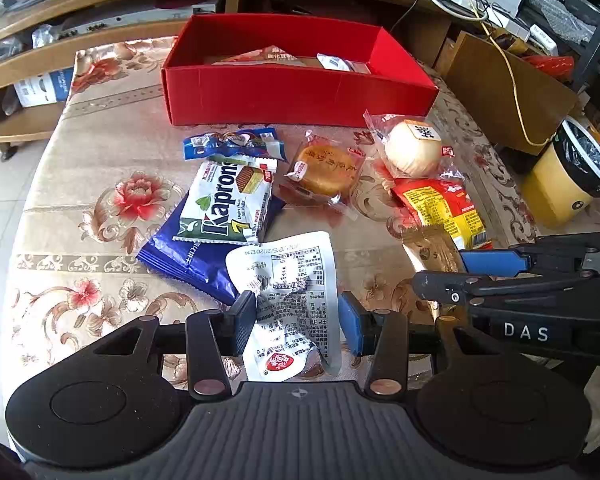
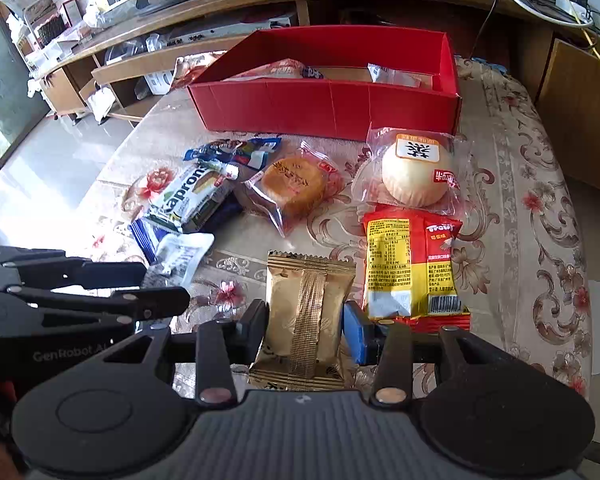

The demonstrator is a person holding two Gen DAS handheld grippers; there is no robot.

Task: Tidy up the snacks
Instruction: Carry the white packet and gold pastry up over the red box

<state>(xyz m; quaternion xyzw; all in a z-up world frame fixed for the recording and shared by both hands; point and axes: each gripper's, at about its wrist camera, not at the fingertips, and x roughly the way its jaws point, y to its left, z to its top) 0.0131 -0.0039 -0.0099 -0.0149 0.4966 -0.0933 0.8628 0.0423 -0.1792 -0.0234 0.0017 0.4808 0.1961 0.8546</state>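
left gripper (image 1: 296,320): pads on both sides of white snack packet (image 1: 288,300), packet crumpled between them, looks pinched; low over the table
right gripper (image 2: 305,326): fingers on either side of gold wrapped snack (image 2: 306,316), pads at its edges, looks gripped; seen from left view as black arm with blue pad coming in from the right
white snack packet: printed text side up, red round logo near the camera end, far edge touching blue packet (image 1: 188,256)
gold wrapped snack: lies lengthwise toward the camera, just beside red-yellow packet (image 2: 412,268) on its right
kapron wafer pack (image 1: 228,204): on top of blue packet, tilted
small blue wrapper (image 1: 232,142): beyond wafer pack, near the box front
brown pastry (image 1: 326,168): clear wrapper, middle of the table
pale round bun (image 1: 412,152): clear wrapper, right of pastry, just beyond red-yellow packet
red box (image 1: 300,96): open top, far side of the table, a few packets inside
tablecloth (image 1: 100,208): floral, beige
yellow bin (image 1: 568,172): off the table, right side
wooden shelf unit (image 1: 100,12): behind the table
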